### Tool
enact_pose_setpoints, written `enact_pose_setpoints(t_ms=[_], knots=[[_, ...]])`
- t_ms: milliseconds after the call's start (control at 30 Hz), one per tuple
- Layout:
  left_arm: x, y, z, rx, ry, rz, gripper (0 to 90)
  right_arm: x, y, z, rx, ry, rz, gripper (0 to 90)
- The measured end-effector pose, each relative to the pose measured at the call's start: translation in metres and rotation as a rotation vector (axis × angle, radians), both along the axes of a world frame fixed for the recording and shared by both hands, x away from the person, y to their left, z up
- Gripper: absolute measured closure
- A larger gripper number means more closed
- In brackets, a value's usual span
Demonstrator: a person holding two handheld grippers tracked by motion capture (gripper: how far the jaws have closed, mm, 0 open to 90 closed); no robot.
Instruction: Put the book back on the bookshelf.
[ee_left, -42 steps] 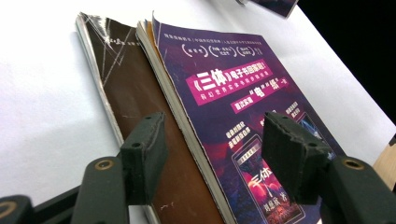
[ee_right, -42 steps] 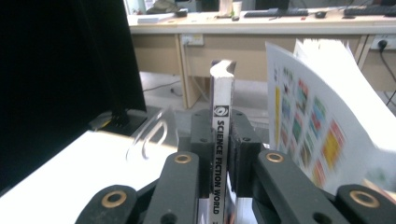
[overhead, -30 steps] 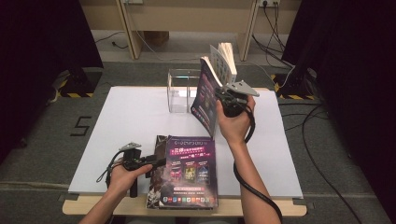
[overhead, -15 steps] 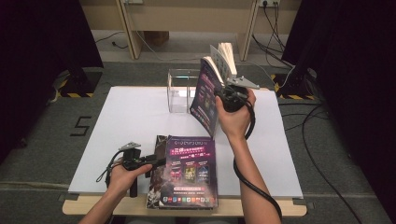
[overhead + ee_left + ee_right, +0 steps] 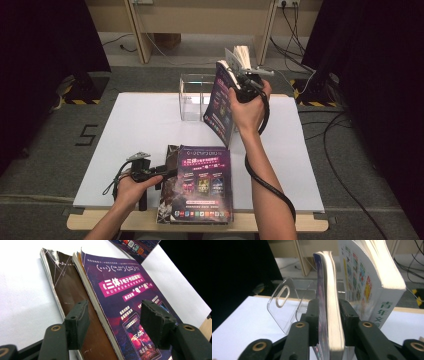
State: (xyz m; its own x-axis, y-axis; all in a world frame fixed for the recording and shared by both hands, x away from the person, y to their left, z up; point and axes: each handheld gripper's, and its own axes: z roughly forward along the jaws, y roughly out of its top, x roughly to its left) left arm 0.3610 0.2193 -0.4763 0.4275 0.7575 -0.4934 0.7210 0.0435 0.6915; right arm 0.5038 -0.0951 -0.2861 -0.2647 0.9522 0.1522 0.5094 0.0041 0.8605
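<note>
Gripping purple book (image 5: 329, 312) in right tongs (image 5: 329, 322)

"三体" in pink banner on purple book cover (image 5: 130, 305); "青年文" on white book spine (image 5: 384, 312); "5" on floor (image 5: 86, 134), 9 o'clock of table (image 5: 145, 115).

The left gripper (image 5: 113, 326) holds its two black jaws apart over a purple paperback book (image 5: 125, 300), which lies on a brown scratched book (image 5: 72, 297) on the white table (image 5: 22, 290).
</note>
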Motion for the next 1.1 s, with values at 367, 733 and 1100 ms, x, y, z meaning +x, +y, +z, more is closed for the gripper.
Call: enact_pose_setpoints(t_ms=[367, 733, 1100], knots=[[0.000, 0.000, 0.000, -0.003, 0.000, -0.002, 39.4, 0.003, 0.009, 0.007, -0.043, 0.060, 0.010, 82.7], [0.000, 0.000, -0.001, -0.006, -0.001, 0.003, 39.4, -0.004, 0.016, 0.009, 0.018, -0.044, 0.027, 82.9], [0.001, 0.002, -0.001, 0.005, -0.005, 0.006, 39.5, 0.010, 0.026, 0.006, 0.015, -0.082, -0.012, 82.9]])
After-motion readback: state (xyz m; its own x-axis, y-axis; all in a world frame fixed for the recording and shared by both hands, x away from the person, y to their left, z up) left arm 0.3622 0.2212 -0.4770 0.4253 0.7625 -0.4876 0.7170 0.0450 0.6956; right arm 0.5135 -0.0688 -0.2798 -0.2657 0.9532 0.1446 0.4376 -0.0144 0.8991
